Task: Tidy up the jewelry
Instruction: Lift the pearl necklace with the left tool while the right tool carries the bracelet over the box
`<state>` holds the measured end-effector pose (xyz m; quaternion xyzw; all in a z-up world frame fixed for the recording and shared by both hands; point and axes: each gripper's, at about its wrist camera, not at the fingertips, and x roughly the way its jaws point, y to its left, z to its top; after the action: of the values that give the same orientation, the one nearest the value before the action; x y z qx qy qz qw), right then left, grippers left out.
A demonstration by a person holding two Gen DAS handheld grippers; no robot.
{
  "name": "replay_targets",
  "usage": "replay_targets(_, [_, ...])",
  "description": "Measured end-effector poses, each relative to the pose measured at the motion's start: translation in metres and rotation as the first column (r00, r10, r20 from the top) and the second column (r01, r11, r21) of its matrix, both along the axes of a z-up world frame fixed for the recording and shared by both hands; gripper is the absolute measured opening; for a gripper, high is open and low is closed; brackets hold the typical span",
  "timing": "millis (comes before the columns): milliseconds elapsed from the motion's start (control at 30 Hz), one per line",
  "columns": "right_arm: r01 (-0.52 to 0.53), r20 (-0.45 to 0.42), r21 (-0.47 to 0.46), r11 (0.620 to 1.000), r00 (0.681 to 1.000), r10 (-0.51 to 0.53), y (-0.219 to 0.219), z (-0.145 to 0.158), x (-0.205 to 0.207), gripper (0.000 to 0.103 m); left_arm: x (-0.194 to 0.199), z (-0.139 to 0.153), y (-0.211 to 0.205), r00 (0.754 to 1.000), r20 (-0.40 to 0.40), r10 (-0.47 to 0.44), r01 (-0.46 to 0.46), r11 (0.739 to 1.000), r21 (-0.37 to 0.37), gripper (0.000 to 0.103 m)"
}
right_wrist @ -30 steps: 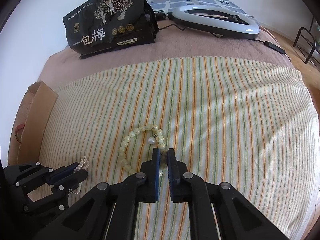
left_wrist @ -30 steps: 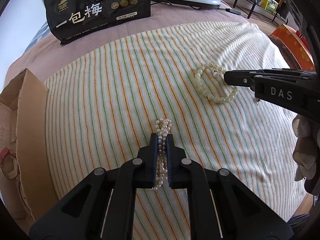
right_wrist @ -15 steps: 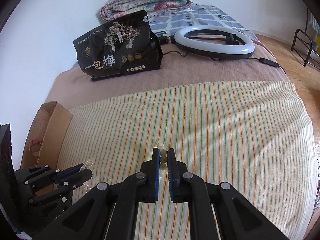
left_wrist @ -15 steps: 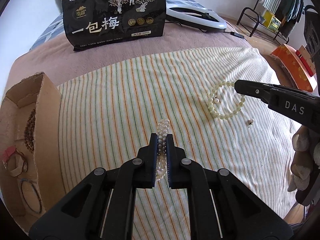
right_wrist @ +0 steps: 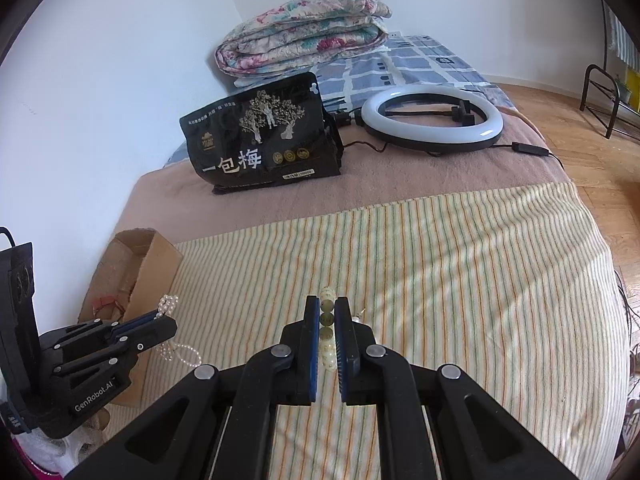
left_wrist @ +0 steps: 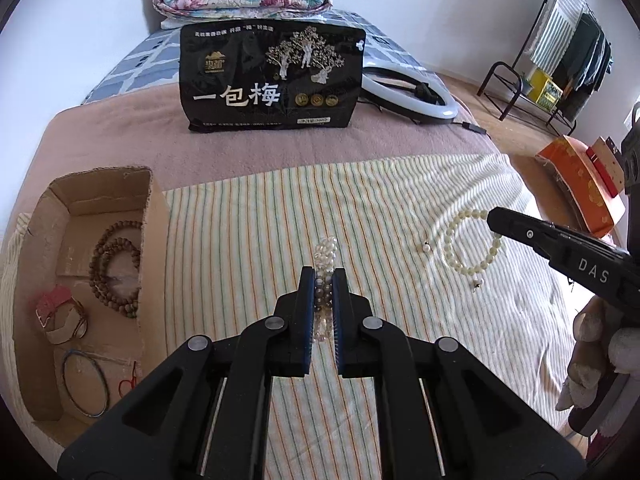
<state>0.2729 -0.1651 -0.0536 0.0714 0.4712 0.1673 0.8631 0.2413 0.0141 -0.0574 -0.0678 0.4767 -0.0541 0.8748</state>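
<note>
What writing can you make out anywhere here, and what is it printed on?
"一包梅": black snack bag, in large white characters.
"DAS": side of the right gripper.
"GenRobot.AI": side of the left gripper.
The bag's smaller print, logo and white label are too small to read.

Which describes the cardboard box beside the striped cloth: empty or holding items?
Holding items. The cardboard box contains a brown bead strand, a thin dark bangle and red cord.
</note>
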Motion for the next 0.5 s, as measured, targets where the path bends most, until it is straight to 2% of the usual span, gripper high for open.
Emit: replay_targets(500, [-0.103,0.06,0.081,0.991,0.993,0.099,0.052,0.029,-0.033,0.005,-0.017,0.034,0.084,0.985,0.076,0.154,-0.15,0.987,-0.05,0.006])
